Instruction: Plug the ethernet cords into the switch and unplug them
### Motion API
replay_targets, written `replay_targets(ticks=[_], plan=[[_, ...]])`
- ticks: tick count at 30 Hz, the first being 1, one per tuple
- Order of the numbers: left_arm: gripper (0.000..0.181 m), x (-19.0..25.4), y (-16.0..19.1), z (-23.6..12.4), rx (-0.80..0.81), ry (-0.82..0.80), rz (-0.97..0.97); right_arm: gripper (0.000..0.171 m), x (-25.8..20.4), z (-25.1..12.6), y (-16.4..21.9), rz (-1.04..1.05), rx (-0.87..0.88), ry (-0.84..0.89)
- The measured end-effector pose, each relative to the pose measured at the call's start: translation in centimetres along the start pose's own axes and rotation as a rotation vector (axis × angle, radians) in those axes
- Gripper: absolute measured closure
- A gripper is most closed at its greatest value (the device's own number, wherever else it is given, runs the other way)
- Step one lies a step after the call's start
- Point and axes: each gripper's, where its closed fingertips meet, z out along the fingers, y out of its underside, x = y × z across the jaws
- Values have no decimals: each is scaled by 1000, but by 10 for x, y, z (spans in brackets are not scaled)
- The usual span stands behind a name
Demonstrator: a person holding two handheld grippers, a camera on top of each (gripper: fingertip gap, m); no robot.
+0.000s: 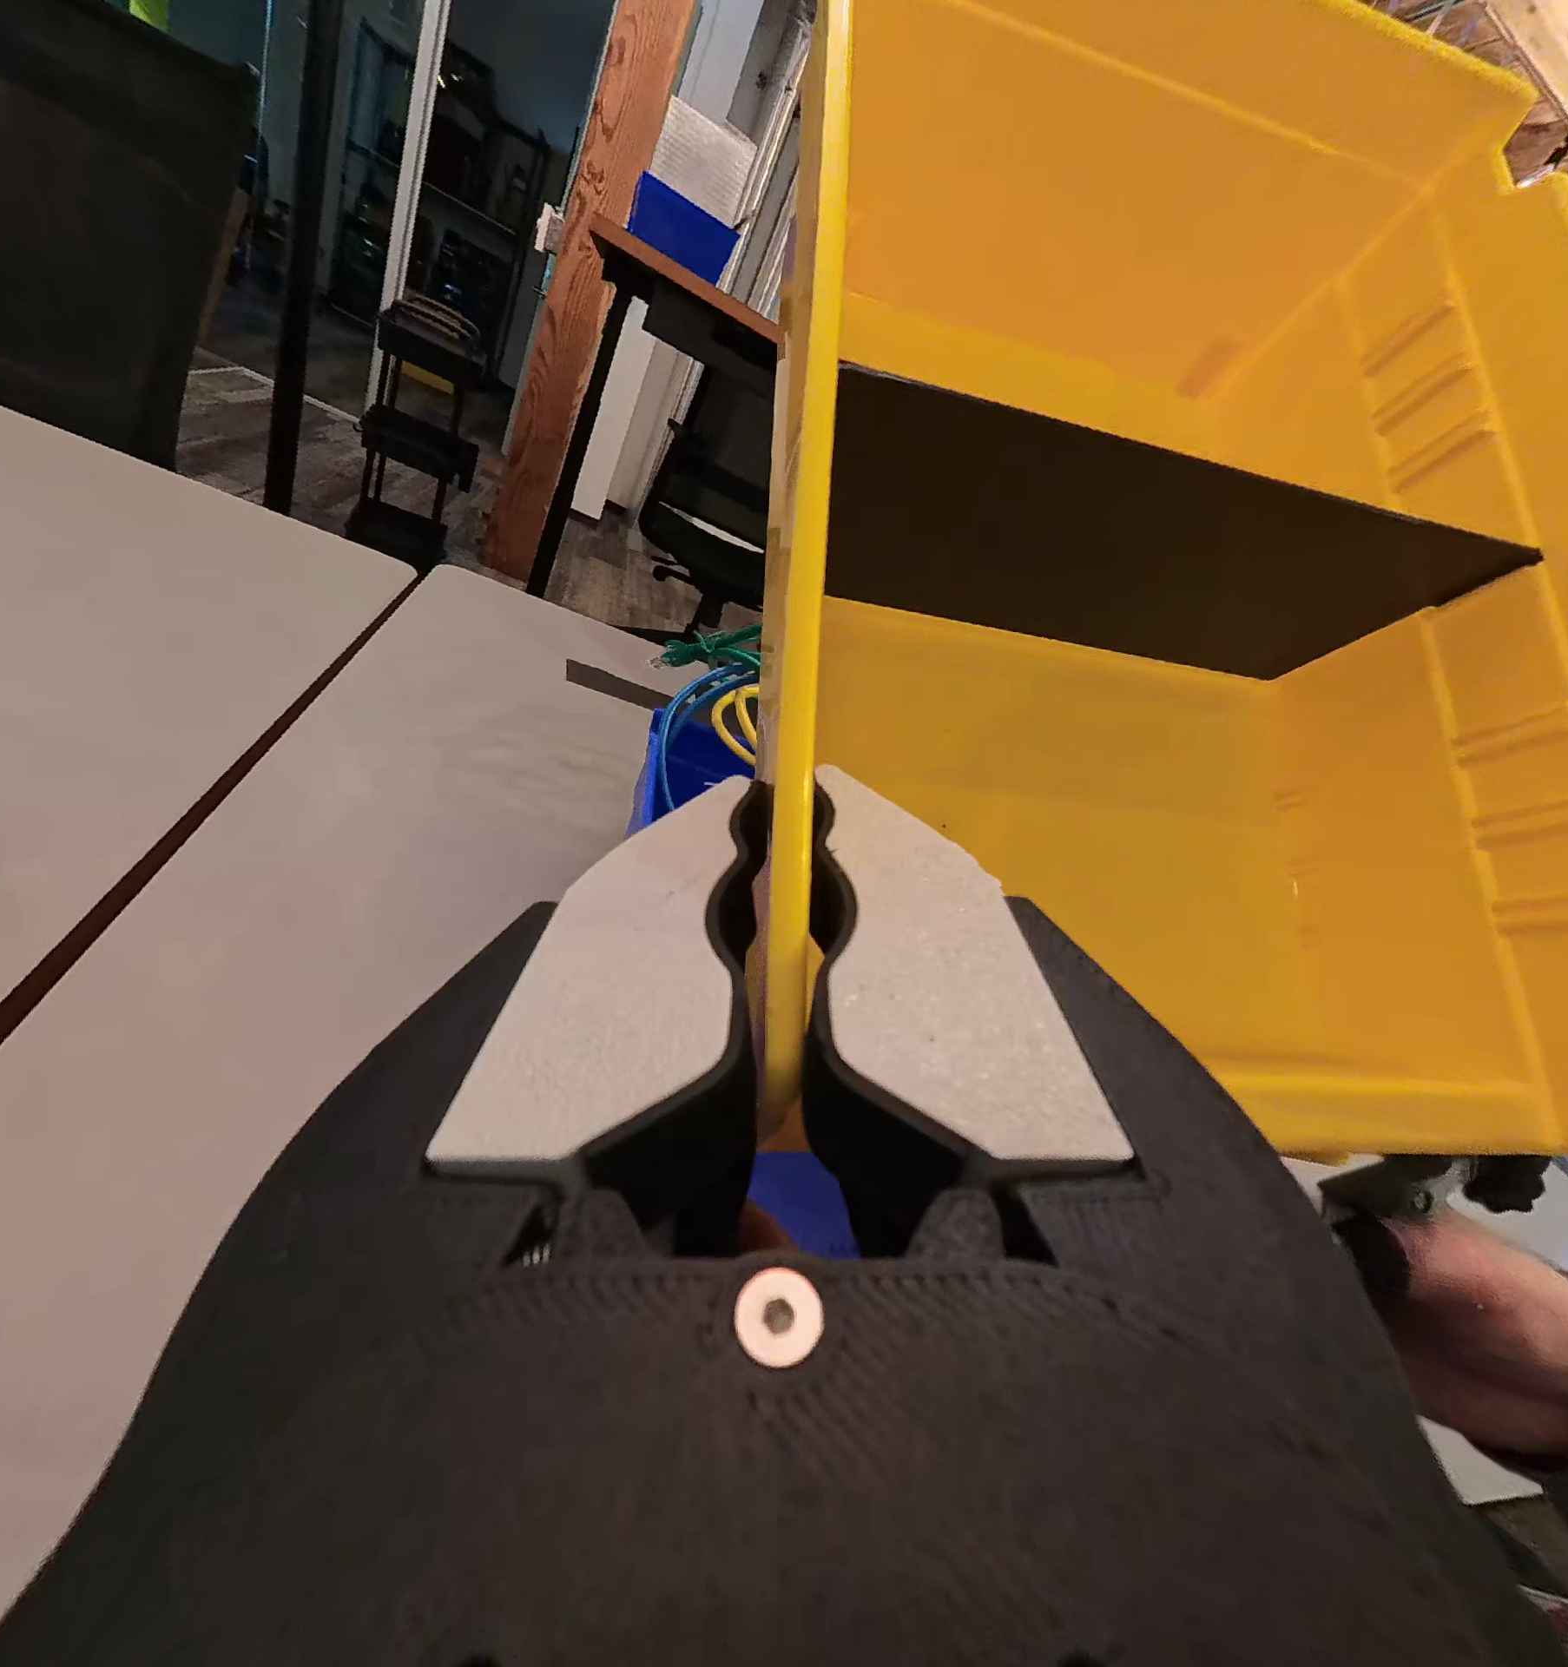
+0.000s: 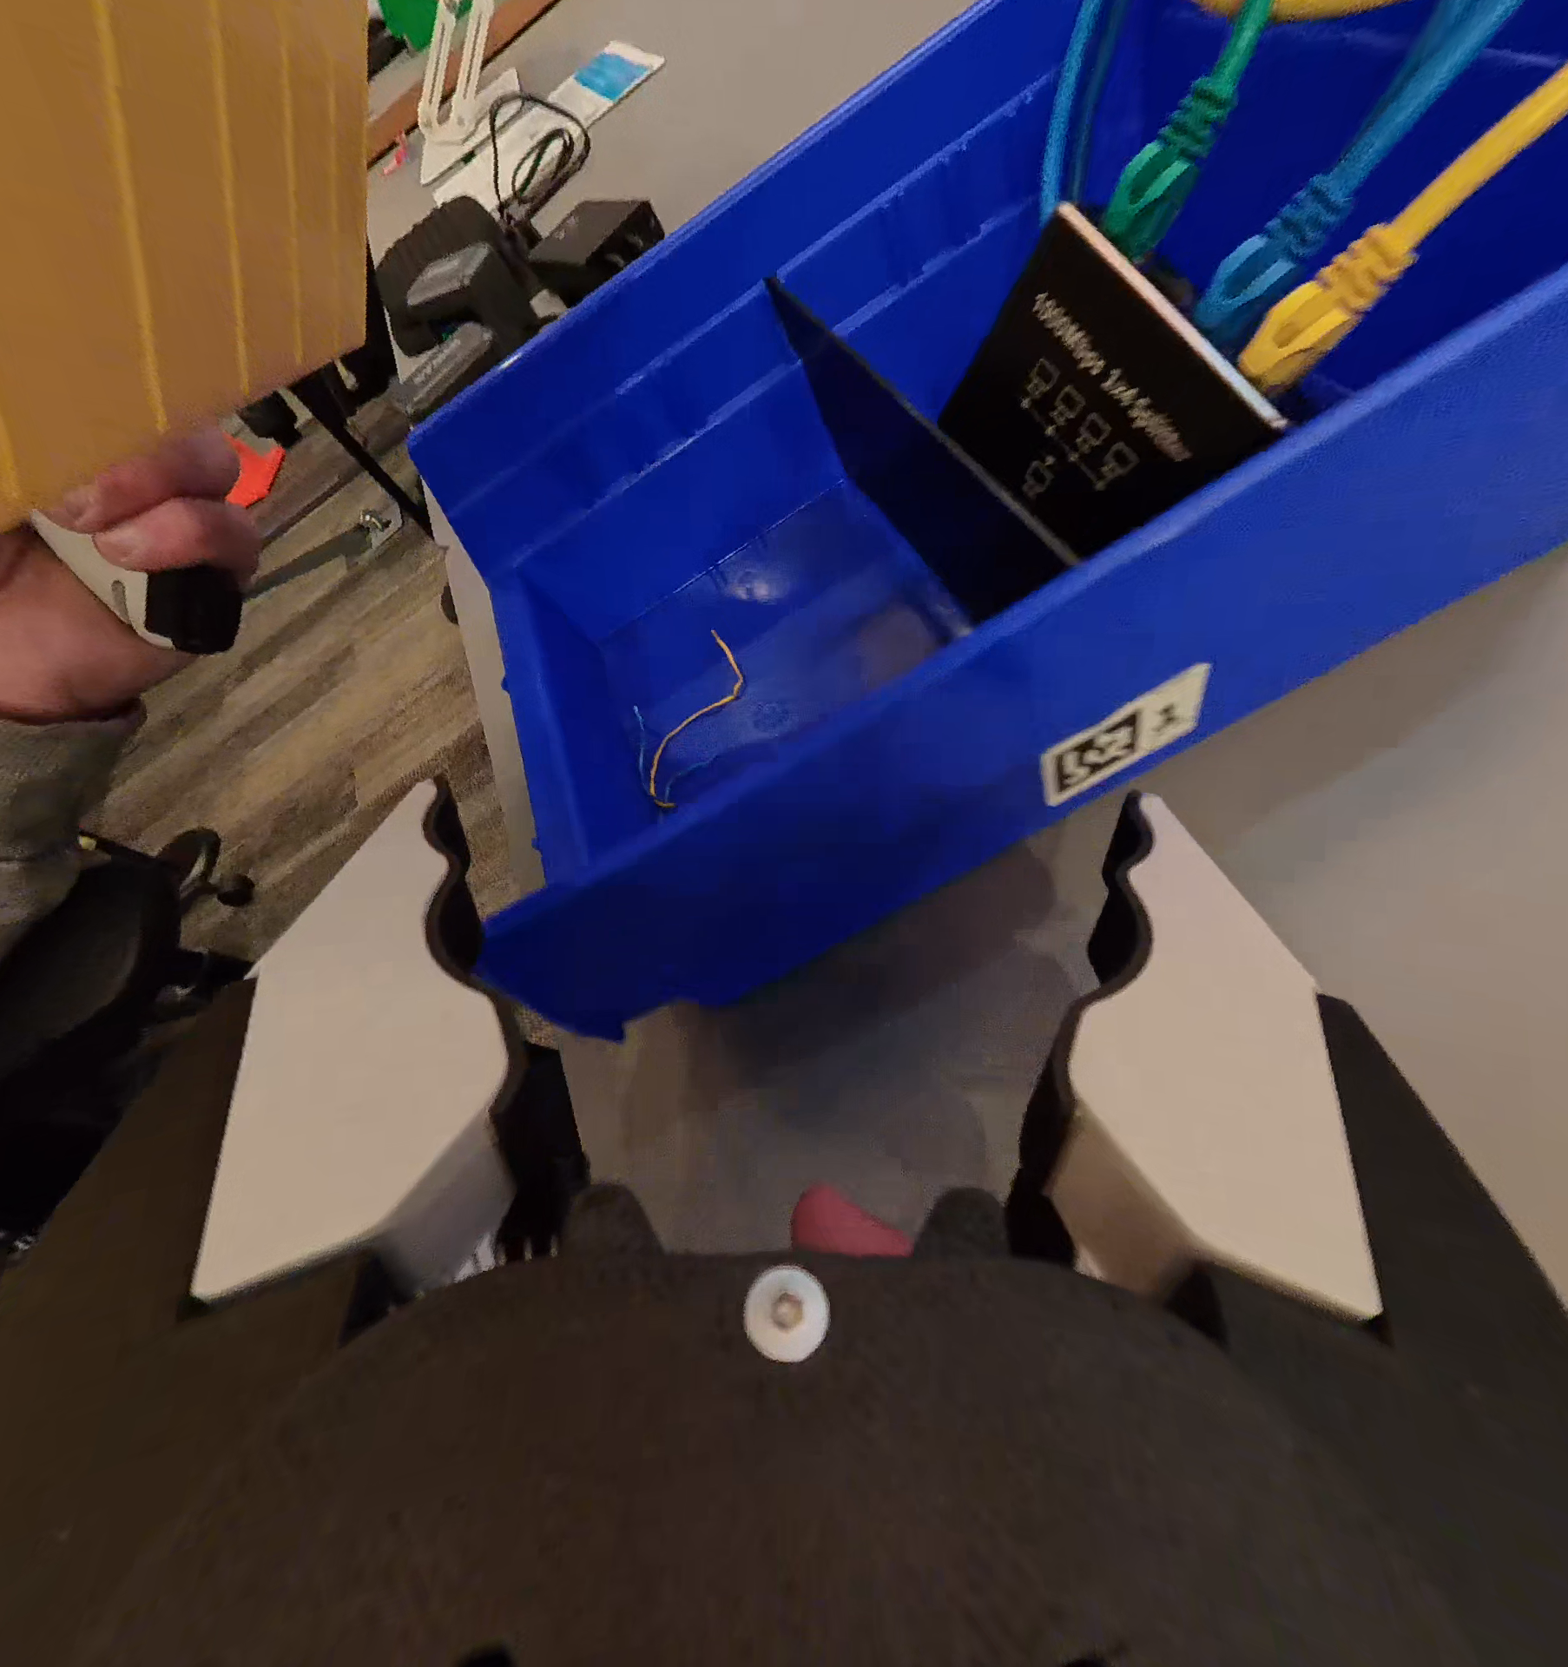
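Looking across a pale grey desk (image 2: 1439,812) in an office with a wooden post (image 1: 582,298), I am seeing a blue bin (image 2: 853,884) split by a black divider (image 2: 889,433). Its far compartment is holding the black switch (image 2: 1114,388) with green (image 2: 1159,171), blue (image 2: 1276,253) and yellow (image 2: 1331,298) ethernet cords plugged in. My left gripper (image 1: 785,938) is clamping the yellow bin (image 1: 1123,812) wall; my right gripper (image 2: 785,902) fingers (image 2: 356,1037) are spread wide around the blue bin's near corner.

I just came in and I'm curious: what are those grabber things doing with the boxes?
The left gripper is shut on the side wall of a yellow plastic bin, holding it up. The right gripper is open, facing a blue plastic bin on the grey table. Inside it lies a black switch box with green, blue and yellow cords at it.
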Motion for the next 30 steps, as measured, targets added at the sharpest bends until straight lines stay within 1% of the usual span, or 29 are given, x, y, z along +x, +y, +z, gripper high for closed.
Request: replay_targets(ticks=[2,5,9,10,13,15,18,19,20,22,24,26,30], plan=[[175,4,2,2,-6,12,-2,37,8,-15,-7,19,33,14],[175,16,7,6,-22,26,23,39,26,-53,-20,-26,96,81],[175,49,24,21,-75,65,96,44,37,-122,-43,-90,240,128],[175,60,30,26,-89,81,111,47,35,-142,-50,-111,297,124],[175,101,54,41,-118,140,144,49,15,-203,-66,-220,477,97],[175,130,74,51,-158,190,144,50,6,-236,-66,-291,544,148],[176,167,105,67,-219,238,149,51,0,-267,-53,-317,565,225],[175,177,115,72,-247,254,128,51,3,-280,-50,-320,593,271],[175,185,123,77,-261,269,106,48,9,-295,-46,-311,627,321],[175,199,136,86,-276,267,132,46,22,-322,-36,-265,662,404],[175,211,149,93,-312,265,147,46,26,-340,-26,-270,659,437],[175,223,157,98,-332,247,199,45,21,-347,-19,-277,644,425],[175,245,159,103,-322,220,289,44,22,-343,-8,-289,604,443]])
